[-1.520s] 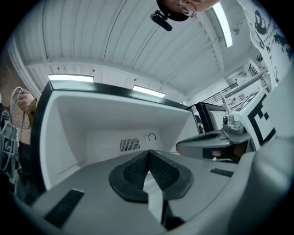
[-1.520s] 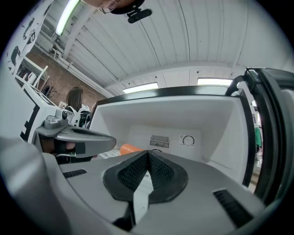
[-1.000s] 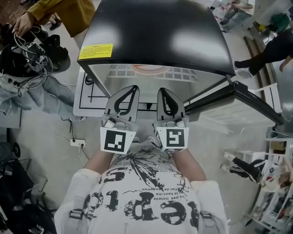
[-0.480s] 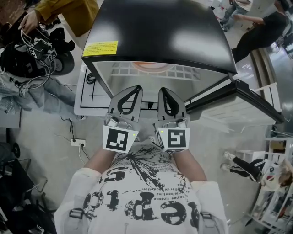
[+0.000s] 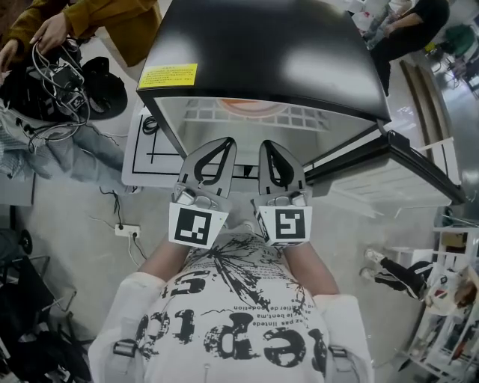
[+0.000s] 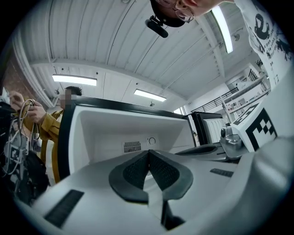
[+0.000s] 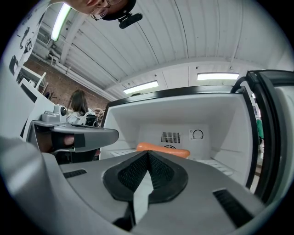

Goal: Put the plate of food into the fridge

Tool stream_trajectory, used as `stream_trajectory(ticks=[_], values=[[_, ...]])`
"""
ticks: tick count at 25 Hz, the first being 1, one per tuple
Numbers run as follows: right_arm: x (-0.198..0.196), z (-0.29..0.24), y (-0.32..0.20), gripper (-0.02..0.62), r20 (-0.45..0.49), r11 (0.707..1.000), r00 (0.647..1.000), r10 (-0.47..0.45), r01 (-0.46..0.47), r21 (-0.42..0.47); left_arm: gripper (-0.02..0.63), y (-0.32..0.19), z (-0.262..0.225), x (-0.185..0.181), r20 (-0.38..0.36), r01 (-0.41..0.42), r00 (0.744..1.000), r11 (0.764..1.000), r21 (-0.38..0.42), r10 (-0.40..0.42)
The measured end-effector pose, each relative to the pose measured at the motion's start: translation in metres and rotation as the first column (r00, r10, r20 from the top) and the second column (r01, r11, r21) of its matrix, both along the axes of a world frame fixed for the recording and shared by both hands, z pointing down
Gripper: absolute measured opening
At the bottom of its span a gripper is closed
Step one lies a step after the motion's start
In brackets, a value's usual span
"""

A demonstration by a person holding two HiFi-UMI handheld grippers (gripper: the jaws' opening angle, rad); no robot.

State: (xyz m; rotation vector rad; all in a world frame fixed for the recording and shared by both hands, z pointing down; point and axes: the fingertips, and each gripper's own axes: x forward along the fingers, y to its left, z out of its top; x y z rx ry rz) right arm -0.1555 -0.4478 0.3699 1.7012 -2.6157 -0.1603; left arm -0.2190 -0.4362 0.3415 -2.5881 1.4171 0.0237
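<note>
A small black-topped fridge (image 5: 262, 52) stands in front of me with its door (image 5: 404, 164) swung open to the right. On its wire shelf (image 5: 299, 118) lies the plate of food (image 5: 253, 105), of which only an orange rim (image 7: 163, 149) shows. My left gripper (image 5: 223, 142) and right gripper (image 5: 268, 144) hang side by side just outside the fridge opening, close to my chest. Both are shut with nothing between the pads, as the left gripper view (image 6: 148, 151) and the right gripper view (image 7: 148, 152) show.
The fridge stands on a white mat with black lines (image 5: 146, 153). A person in a yellow sleeve (image 5: 97, 19) handles cables and bags (image 5: 52, 75) at the upper left. A power strip (image 5: 123, 230) lies on the floor at the left, and a black shoe (image 5: 397, 273) at the right.
Both grippers stay shut and nearly still before the fridge. The person at the upper left has shifted their hands, and someone at the top right has walked on.
</note>
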Motion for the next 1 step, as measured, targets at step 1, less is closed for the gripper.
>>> stream_trajectory(ticks=[1], values=[[-0.0003, 0.0, -0.0003, 0.002, -0.001, 1.0, 1.0, -0.001, 0.001, 0.001, 0.008, -0.0003, 0.0003, -0.0001, -0.008, -0.001, 1.0, 1.0, -0.003, 0.001]])
